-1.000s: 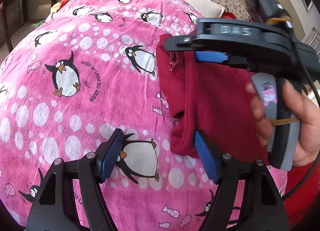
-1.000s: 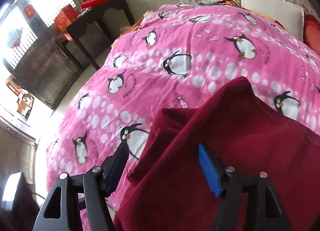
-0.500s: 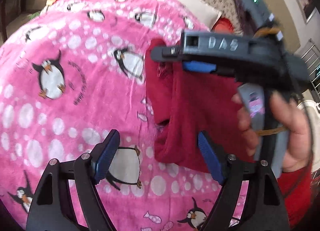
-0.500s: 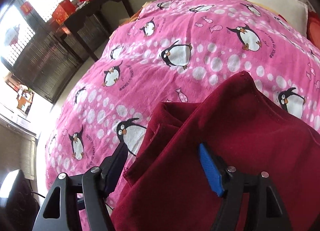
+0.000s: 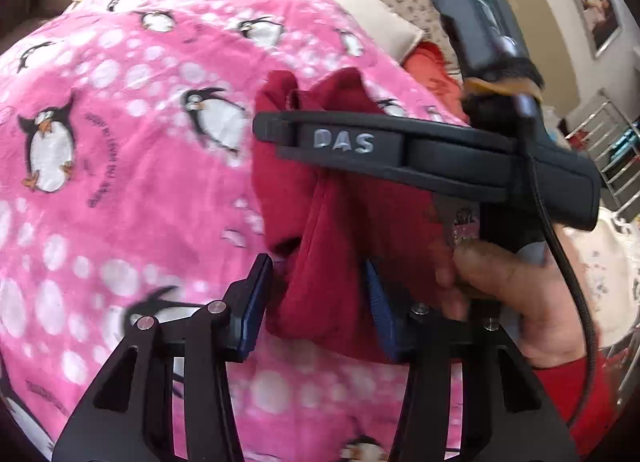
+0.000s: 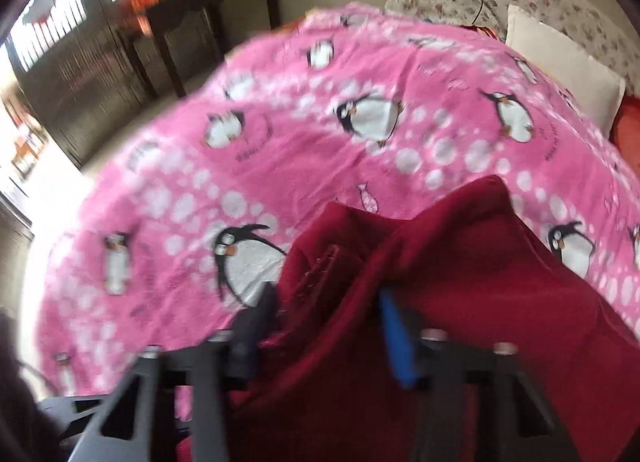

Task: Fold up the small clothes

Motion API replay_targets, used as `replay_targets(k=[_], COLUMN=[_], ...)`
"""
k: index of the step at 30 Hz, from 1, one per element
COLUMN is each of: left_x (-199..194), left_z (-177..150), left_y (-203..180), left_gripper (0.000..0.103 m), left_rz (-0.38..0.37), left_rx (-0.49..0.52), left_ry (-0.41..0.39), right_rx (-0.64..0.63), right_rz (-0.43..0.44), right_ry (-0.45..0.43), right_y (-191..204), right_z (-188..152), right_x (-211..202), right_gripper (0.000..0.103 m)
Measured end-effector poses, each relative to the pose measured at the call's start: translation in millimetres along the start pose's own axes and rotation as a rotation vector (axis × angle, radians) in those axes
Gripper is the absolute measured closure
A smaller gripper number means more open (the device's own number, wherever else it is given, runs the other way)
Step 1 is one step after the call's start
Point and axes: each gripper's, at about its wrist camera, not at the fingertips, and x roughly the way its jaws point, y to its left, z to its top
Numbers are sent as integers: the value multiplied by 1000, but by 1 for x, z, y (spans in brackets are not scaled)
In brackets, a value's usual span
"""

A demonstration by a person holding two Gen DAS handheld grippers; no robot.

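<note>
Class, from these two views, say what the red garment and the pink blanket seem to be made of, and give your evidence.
Red garment: probably a soft matte knit or fleece; it drapes in thick folds with no shine. Pink blanket: likely plush fleece; fuzzy nap, printed penguins with soft edges.

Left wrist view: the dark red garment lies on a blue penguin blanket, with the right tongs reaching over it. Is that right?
Not quite. The blanket is pink, not blue, as the left wrist view shows; the right wrist view agrees. The rest holds: the dark red garment lies on it, with the right tongs reaching over it.
</note>
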Motion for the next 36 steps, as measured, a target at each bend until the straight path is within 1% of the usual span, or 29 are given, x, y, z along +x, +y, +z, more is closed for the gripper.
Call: replay_targets(k=[1, 2, 3, 5, 7, 8, 9, 11, 12, 13, 14, 15, 16, 17, 18, 19, 20, 21, 22, 23, 25, 26, 28, 30, 31, 33, 35, 36], left_x=[-4, -13, -18, -29, -32, -31, -27, -14, -7, 3, 17, 24, 28, 27, 25, 21, 17, 12, 7, 1, -19, -27, -44, -55, -59, -50, -31, -21], left_z=[0, 0, -1, -1, -1, -2, -4, -10, -13, -18, -25, -30, -35, -38, -40, -41, -40, -38, -39, -36, -35, -33, -29, -27, -25, -23, -20, -19], left_y=[-7, -25, -34, -64, -91, -110, -125, -154, -163, -176, -190, -196, -200, -202, -200, -197, -189, -177, -169, -155, -124, -111, -82, -54, -42, -22, -11, -10], left_gripper=[59, 60, 60, 60, 60, 60, 60, 60, 60, 60, 60, 60, 60, 60, 60, 60, 60, 59, 56, 52, 34, 29, 28, 22, 17, 16, 16, 16], left_rz=[4, -3, -18, -93, -146, -195, -235, -302, -322, -339, -325, -291, -267, -271, -273, -258, -227, -189, -167, -137, -74, -52, 2, 59, 77, 115, 126, 134], left_rx=[34, 103, 133, 199, 254, 288, 314, 359, 375, 398, 429, 444, 463, 480, 488, 491, 481, 461, 444, 407, 309, 273, 191, 112, 77, 4, -32, -41], left_ry=[-20, -49, -59, -64, -51, -34, -10, 45, 66, 93, 115, 117, 115, 112, 110, 106, 104, 101, 95, 87, 44, 20, -30, -85, -106, -103, -83, -79], right_rx=[5, 16, 31, 72, 101, 117, 134, 192, 241, 272, 315, 354, 393, 433, 473, 486, 488, 471, 456, 428, 383, 358, 305, 261, 253, 263, 251, 239], right_rz=[18, 41, 56, 87, 89, 76, 61, 32, 21, 17, 15, 22, 39, 69, 127, 160, 199, 213, 219, 239, 285, 301, 311, 325, 337, 341, 302, 285], right_ry=[-29, -80, -113, -187, -256, -292, -319, -378, -408, -413, -406, -397, -408, -425, -428, -421, -403, -382, -367, -342, -317, -303, -267, -237, -226, -196, -166, -146], right_y=[-6, -13, -20, -39, -61, -75, -84, -112, -132, -143, -158, -170, -179, -187, -194, -194, -190, -184, -177, -165, -144, -132, -104, -81, -73, -58, -43, -38], right_z=[-3, -9, -12, -25, -41, -54, -62, -86, -105, -114, -129, -142, -155, -164, -172, -172, -170, -165, -159, -148, -129, -120, -99, -77, -67, -44, -24, -16], right_x=[-12, -31, -46, -84, -126, -150, -165, -201, -219, -224, -228, -228, -228, -227, -223, -219, -212, -206, -202, -193, -179, -172, -154, -134, -124, -100, -77, -69], right_gripper=[77, 79, 79, 81, 84, 92, 97, 97, 97, 97, 97, 97, 97, 96, 94, 83, 62, 52, 45, 45, 45, 45, 45, 45, 45, 44, 34, 26])
